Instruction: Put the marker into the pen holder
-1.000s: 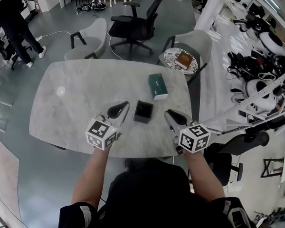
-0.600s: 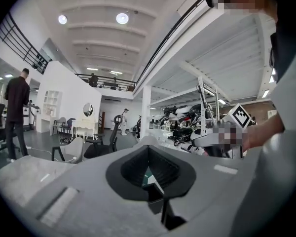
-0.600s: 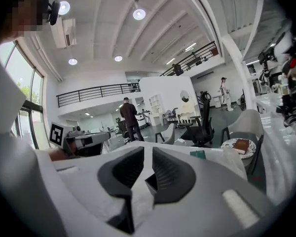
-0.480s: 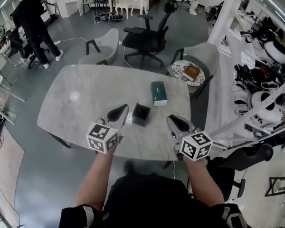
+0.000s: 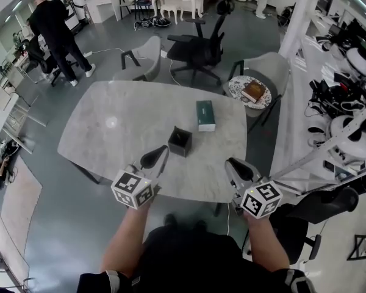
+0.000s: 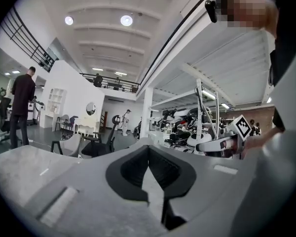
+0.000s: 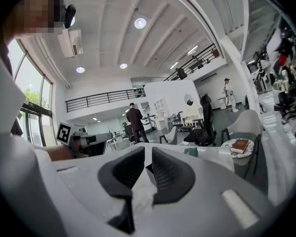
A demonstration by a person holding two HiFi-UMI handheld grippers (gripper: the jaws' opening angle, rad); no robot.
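Both closed, empty — left hand-held gripper point(image 5: 163, 150), right hand-held gripper point(image 5: 229, 162) — near pen holder point(image 5: 179, 141).

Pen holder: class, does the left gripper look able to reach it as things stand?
Probably yes. The left gripper hangs just short of the pen holder, with only table surface showing between them. The green box lies beyond the holder, out of the way.
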